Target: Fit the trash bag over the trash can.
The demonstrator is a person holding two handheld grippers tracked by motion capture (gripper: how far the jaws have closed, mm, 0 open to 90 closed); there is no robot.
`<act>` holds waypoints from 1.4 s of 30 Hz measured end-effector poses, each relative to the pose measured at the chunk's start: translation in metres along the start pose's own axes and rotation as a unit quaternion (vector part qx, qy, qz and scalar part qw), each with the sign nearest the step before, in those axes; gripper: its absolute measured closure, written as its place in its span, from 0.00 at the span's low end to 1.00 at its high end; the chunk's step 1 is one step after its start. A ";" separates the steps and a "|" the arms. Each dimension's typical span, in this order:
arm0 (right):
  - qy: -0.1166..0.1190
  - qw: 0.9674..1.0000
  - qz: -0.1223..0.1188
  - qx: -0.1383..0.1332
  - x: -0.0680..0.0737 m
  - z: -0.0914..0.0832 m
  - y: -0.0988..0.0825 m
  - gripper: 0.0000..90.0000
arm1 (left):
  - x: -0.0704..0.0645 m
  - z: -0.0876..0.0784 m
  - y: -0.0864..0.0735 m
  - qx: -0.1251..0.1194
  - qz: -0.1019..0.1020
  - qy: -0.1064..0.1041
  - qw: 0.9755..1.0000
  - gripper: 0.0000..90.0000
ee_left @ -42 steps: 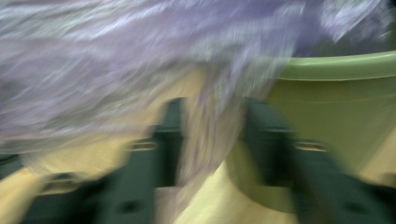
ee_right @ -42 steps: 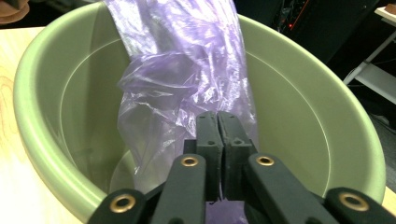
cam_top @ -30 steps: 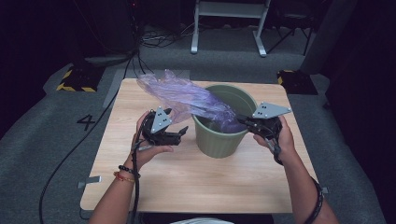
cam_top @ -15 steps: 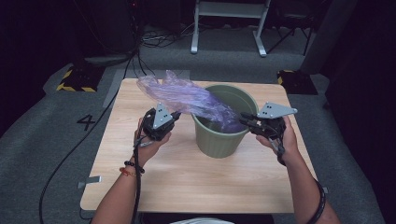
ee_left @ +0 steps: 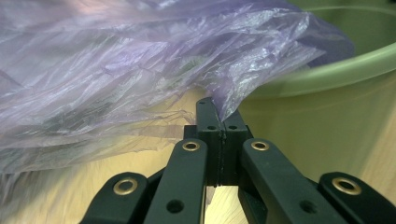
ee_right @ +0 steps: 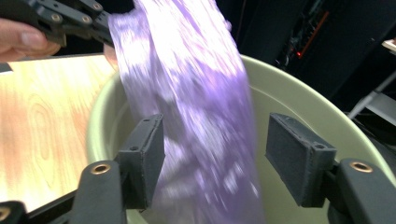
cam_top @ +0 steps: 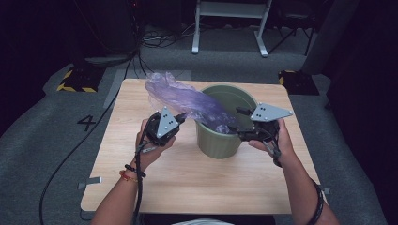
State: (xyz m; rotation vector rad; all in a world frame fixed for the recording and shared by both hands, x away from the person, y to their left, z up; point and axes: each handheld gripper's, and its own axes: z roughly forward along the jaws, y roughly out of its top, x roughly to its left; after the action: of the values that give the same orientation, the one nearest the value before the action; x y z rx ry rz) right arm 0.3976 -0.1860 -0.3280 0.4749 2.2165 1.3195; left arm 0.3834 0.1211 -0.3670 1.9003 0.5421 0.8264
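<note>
left gripper (cam_top: 180, 117): black linked bars are making up the body, with a grey three-cornered plate sitting on top, dark dots showing on it.
left gripper jaws: brass-ringed pivots are glinting along the black arms in the left gripper view; small screw holes are showing in the blocky tips.
right gripper (cam_top: 239, 123): black frame is carrying a matching grey triangular plate with dark dots.
right gripper pads (ee_right: 145, 156): dark rectangular blocks are showing a matte, grainy face; brass rivets are shining below.
cable (cam_top: 139, 187): a black lead is trailing along the left forearm.
left wrist (cam_top: 127, 172): red and dark bands are circling it.
right forearm (cam_top: 317, 199): a dark band is circling it.
</note>
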 end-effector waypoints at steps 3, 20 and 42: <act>0.007 1.000 -0.002 -0.002 0.003 0.003 0.003 0.40 | -0.007 0.002 0.006 -0.002 0.012 -0.005 1.000 1.00; 0.022 0.999 -0.036 0.003 0.021 0.021 0.011 0.88 | -0.021 0.006 0.021 -0.012 0.019 -0.030 0.999 0.99; -0.010 1.000 0.001 0.009 -0.003 -0.001 -0.013 1.00 | -0.010 -0.022 0.000 -0.028 -0.050 -0.022 0.998 0.23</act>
State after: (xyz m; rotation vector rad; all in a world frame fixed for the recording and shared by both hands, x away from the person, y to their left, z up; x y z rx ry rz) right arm 0.3988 -0.1946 -0.3384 0.4941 2.2143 1.2903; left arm 0.3607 0.1277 -0.3632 1.8218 0.5766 0.7252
